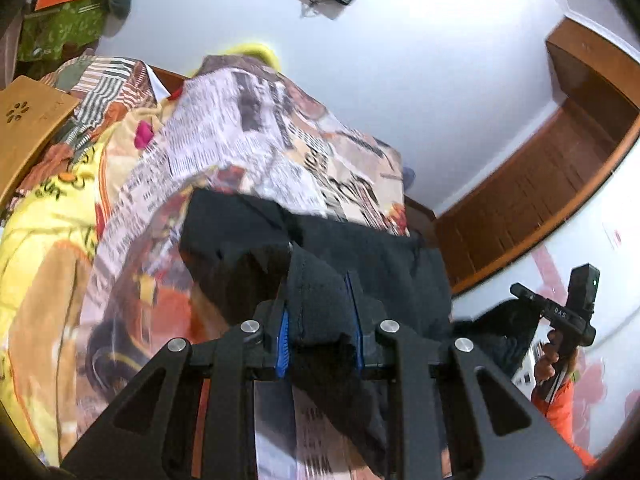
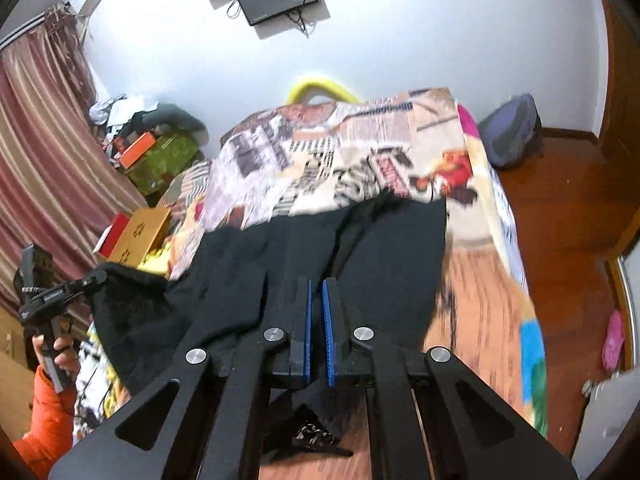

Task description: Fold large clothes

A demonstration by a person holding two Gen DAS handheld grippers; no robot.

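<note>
1. Two grippers work one black garment [image 2: 304, 240] that lies spread on a bed [image 2: 472, 308] with a patterned cover.
2. Left gripper [image 1: 320, 312] has its fingers clamped on a bunched edge of the cloth, lifted.
3. Right gripper [image 2: 316, 320] shows fingers nearly together; whether cloth sits between them cannot be told.
4. Judged step: raising the near edge; the next move likely calls for carrying it across evenly.

Bright, even room light; motion blur; fisheye-warped, dark-vignetted edges.
</note>
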